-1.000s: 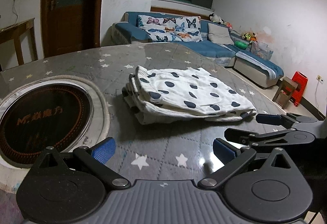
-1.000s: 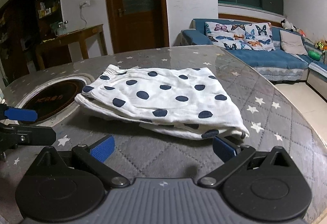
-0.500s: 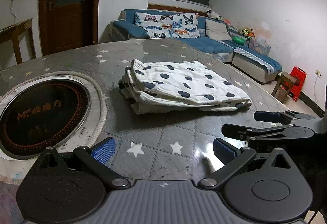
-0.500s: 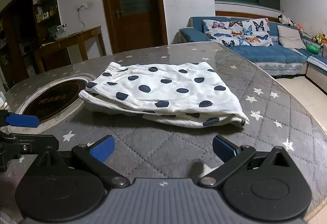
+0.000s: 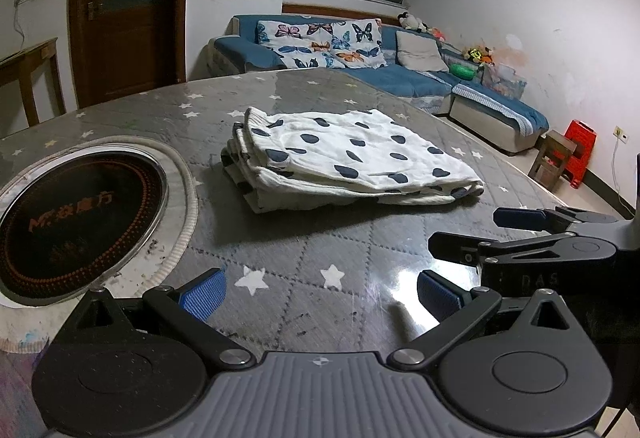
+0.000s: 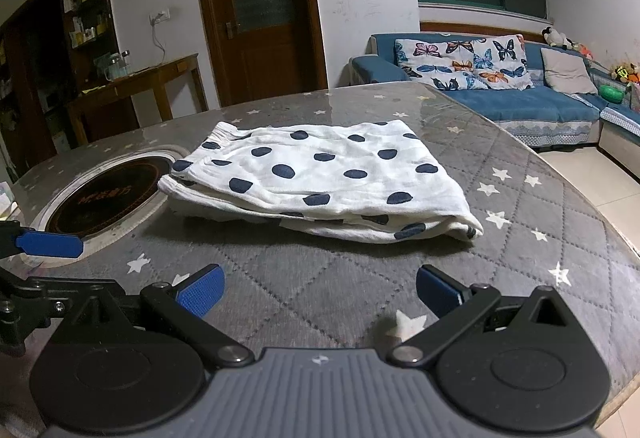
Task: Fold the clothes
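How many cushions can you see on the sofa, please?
2: a butterfly-print cushion toward the left end of the blue sofa, and a plain beige cushion right of it. Others may be hidden past the toys at the far right.

1. Round table, grey quilted cover with white stars under a glossy clear sheet; glare patch near the front edge in the left wrist view.
2. Folded white cloth with dark dots lies flat on the table, several layers stacked, about 12 o'clock from both cameras, near the table's middle.
3. Round black cooktop set into the table inside a pale ring, at 9 to 10 o'clock of the cloth, just beside it, not touching.
4. Dark crumbs or specks on the pale ring's near rim.
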Tool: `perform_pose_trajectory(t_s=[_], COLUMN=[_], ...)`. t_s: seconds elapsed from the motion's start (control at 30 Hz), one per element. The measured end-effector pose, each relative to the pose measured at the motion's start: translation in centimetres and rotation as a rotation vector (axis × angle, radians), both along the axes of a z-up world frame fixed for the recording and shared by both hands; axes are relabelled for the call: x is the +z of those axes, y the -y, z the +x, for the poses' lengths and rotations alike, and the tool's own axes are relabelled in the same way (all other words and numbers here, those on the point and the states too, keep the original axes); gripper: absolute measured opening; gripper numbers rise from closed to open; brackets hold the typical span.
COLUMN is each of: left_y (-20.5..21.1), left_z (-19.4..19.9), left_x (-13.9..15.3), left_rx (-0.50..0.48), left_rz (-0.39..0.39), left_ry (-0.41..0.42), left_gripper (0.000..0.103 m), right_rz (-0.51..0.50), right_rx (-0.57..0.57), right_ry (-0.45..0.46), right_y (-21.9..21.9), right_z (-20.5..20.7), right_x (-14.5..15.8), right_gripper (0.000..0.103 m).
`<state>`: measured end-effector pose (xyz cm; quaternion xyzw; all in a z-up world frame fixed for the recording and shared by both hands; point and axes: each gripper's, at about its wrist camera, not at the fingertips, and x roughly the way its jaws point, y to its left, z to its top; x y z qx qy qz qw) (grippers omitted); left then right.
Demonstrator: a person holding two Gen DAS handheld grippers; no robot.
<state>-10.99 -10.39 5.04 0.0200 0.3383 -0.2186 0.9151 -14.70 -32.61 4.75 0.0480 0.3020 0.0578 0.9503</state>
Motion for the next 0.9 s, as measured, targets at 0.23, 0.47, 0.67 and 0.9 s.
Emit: perform_pose_trajectory(t_s=[0.23, 0.47, 0.67, 0.9], left_y=[0.06, 0.15, 0.22, 0.23], left_z=[-0.17, -0.30, -0.27, -0.15], left_x=[-0.17, -0.27, -0.31, -0.34], left_rx=[-0.005, -0.010, -0.010, -0.004], left_rz=[-0.001, -0.004, -0.003, -0.001], left_ry=[-0.004, -0.006, -0.009, -0.006], left_gripper=[0.103, 0.103, 0.103, 0.103], right_rz=[0.000, -0.001, -0.002, -0.002], right_rx=[0.002, -0.001, -0.001, -0.002], right_ry=[-0.001, -0.002, 0.000, 0.002], right_y=[-0.19, -0.11, 0.09, 0.27], right_z=[-0.07, -0.02, 0.04, 0.08], right_x=[-0.09, -0.22, -0.24, -0.25], right_gripper=[0.103, 0.103, 0.103, 0.103])
